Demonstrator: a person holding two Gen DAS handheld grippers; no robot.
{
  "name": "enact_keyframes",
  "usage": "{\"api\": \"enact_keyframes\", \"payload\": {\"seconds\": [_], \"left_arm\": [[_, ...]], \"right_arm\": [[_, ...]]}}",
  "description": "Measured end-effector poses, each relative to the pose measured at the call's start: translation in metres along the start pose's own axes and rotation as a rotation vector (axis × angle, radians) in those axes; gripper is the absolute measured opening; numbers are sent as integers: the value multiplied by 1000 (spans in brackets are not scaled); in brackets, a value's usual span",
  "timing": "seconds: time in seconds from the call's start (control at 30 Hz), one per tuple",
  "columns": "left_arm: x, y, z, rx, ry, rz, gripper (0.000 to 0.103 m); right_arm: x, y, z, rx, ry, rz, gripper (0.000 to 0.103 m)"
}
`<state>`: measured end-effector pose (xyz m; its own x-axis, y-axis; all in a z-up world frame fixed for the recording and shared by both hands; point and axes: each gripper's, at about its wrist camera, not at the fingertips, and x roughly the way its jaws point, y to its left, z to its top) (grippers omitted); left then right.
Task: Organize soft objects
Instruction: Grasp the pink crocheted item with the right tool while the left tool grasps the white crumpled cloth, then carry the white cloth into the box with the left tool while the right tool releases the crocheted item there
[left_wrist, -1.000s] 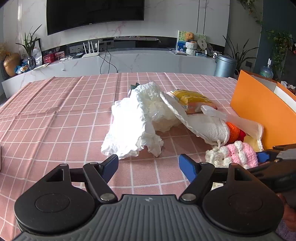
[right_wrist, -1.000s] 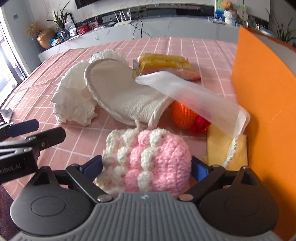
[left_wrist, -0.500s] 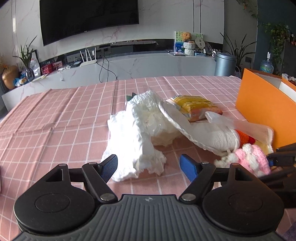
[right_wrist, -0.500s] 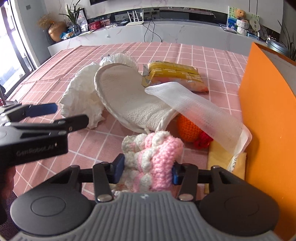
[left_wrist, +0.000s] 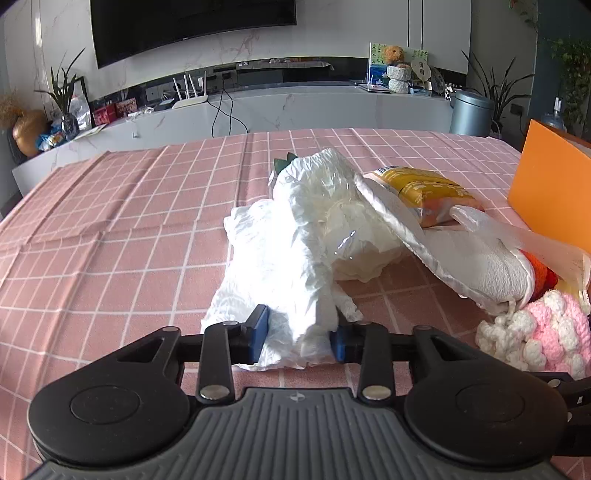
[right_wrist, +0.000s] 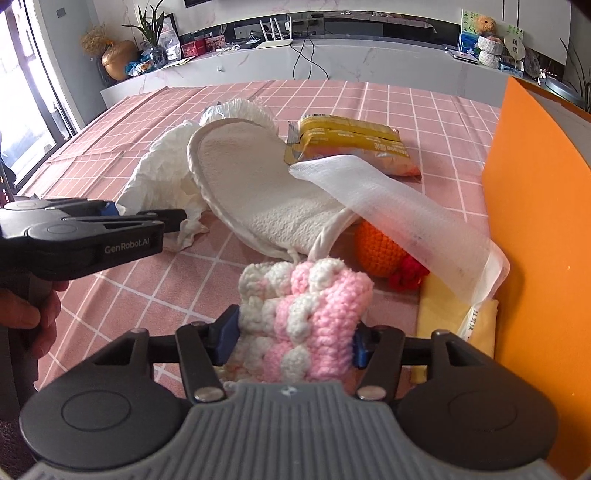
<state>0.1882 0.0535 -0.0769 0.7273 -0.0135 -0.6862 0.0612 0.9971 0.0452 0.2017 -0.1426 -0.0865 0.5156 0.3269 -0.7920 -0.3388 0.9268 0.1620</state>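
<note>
**Inspector:** State of the jaws, both sides.

**Operator:** My left gripper (left_wrist: 298, 339) has its jaws pressed in on the near end of the crumpled white sheet (left_wrist: 284, 258); the material bulges between the blue pads. My right gripper (right_wrist: 293, 341) has its jaws clamped on the pink-and-white crochet piece (right_wrist: 306, 314), which stands up between the fingers.

**Inspector:** Location of the soft items?

**Operator:** All on the pink checked tablecloth (left_wrist: 110, 229). The white sheet trails from my left jaws toward the middle of the pile. A white slipper (right_wrist: 255, 188) lies tilted, sole up, against it. A translucent white plastic bag (right_wrist: 399, 221) drapes across the slipper's toe end and over an orange crochet ball (right_wrist: 376, 251) with a red knitted bit (right_wrist: 408, 277) beside it. A yellow flat cloth (right_wrist: 443, 317) lies beneath the bag's end, touching the orange box wall (right_wrist: 535, 221).

**Inspector:** Anything further back?

**Operator:** A yellow snack packet (right_wrist: 347, 144) lies behind the slipper, its near corner under the bag. In the right wrist view my left gripper sits at the left edge, with a hand (right_wrist: 33, 314) on its grip.

**Inspector:** Is the crochet piece lifted?

**Operator:** I cannot tell.
</note>
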Motion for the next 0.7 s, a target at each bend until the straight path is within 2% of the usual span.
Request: {"api": "enact_keyframes", "payload": {"seconds": [0.2,0.57,0.7], "left_arm": [[-10,1,-5,-27,14,-3,22],[-48,-8,-26,-8,22,-55,17],[-59,-16,-33,20,-2,-33,16]], "right_arm": [[-1,2,-2,-9,-1,-1,58],[-14,6,-12,-30,-12,-23,54],[-23,9,-18,-49,-20,-25,52]]}}
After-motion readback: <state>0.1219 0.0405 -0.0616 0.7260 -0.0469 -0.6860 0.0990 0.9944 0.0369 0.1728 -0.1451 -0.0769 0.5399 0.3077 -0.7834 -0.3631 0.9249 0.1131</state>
